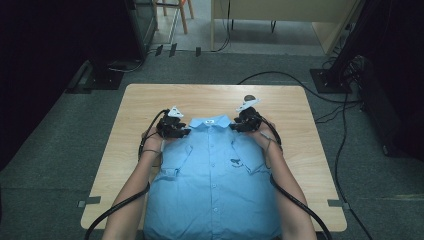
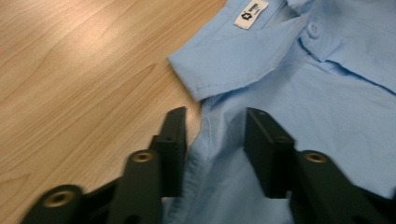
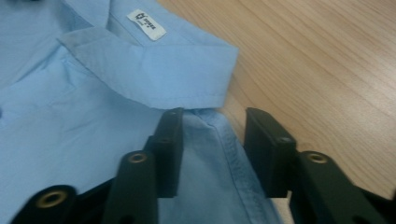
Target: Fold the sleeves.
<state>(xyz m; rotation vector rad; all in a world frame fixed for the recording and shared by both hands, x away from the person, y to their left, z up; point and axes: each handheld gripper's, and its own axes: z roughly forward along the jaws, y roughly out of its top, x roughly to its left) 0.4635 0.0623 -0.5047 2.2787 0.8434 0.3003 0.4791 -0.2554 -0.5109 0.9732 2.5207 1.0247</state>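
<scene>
As it lies buttoned and face up on the wooden table (image 1: 150,100), the light blue shirt (image 1: 212,185) hangs over the near edge.

A white collar label (image 2: 251,13), print unreadable, points toward the far edge. The left gripper (image 2: 212,140) is clenched on one shoulder seam; the right gripper (image 3: 210,140) straddles the other, grip uncertain. Grey carpet surrounds the table.

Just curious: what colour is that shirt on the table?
Light blue shirt, clearest in the high view.
</scene>
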